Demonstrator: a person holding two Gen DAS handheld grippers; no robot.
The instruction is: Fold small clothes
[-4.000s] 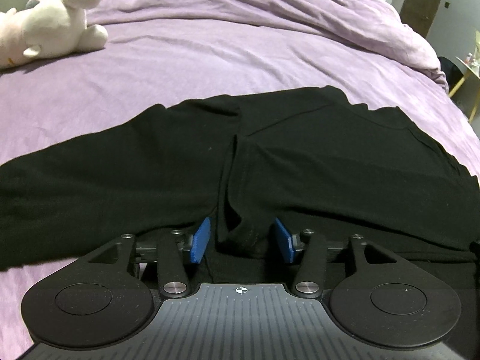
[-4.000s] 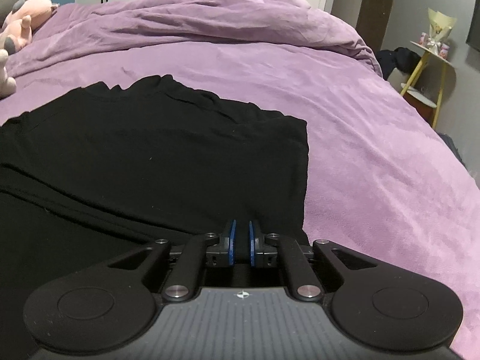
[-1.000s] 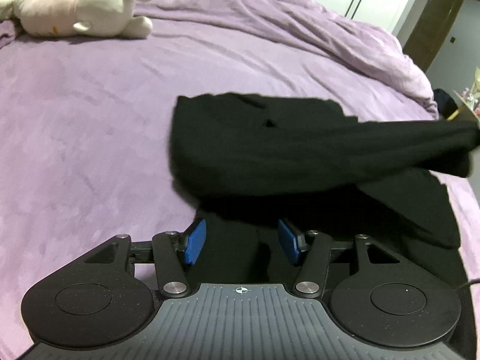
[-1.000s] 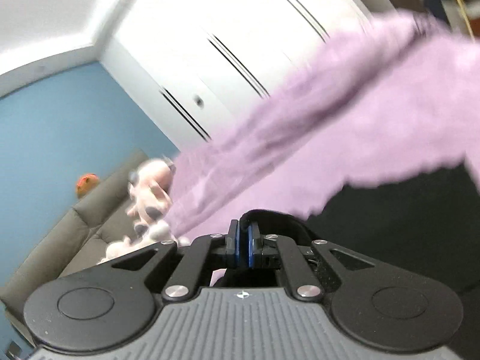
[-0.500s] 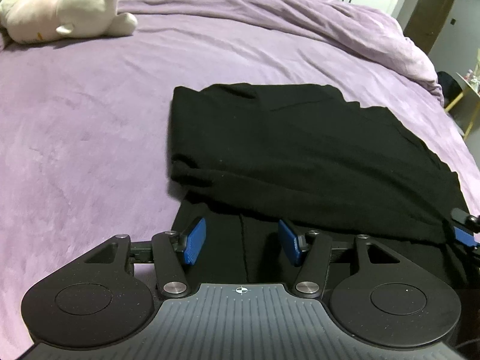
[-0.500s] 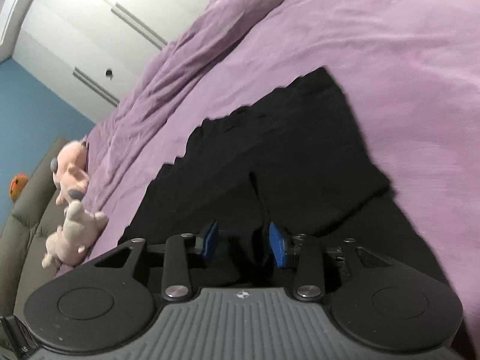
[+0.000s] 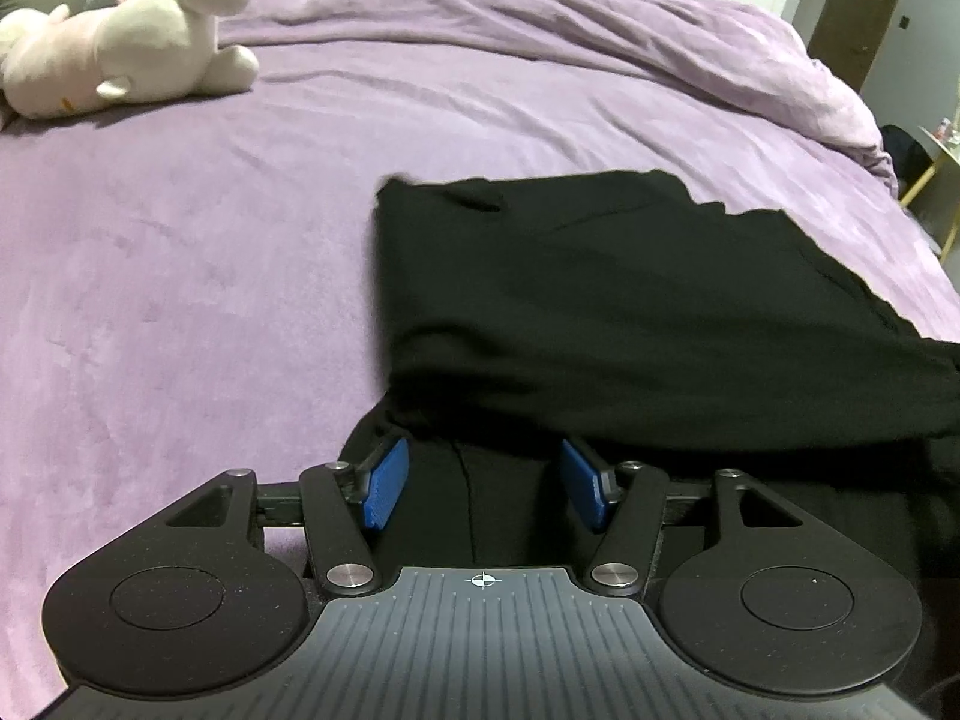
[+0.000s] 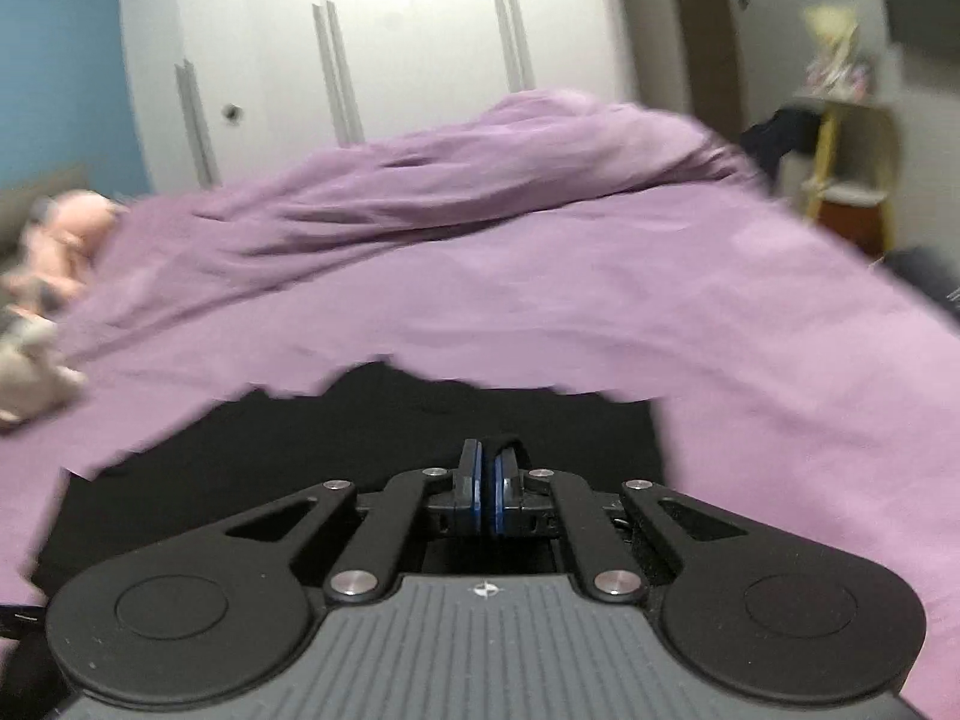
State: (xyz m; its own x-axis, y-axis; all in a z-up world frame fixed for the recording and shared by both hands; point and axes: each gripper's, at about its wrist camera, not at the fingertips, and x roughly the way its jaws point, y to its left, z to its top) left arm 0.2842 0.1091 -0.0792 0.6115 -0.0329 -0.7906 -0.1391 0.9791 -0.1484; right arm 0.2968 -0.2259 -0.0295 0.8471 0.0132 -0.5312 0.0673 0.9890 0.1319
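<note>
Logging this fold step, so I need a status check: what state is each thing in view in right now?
Black cloth garment: folded over itself, flat on the bed.
Left gripper: jaws open, garment between them.
Right gripper: jaws shut; contents unclear.
Cream plush toy: lying on its side.
Purple bedspread: spread, bunched at far edge.

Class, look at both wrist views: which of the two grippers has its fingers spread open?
The left gripper: its blue pads sit wide apart over the black garment. The right gripper has its pads pressed together.

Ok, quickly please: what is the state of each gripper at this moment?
Left gripper: open, holding nothing, with the black garment lying between its fingers.
Right gripper: shut; a dark loop of the garment shows at its tips, so it probably pinches the fabric.
</note>
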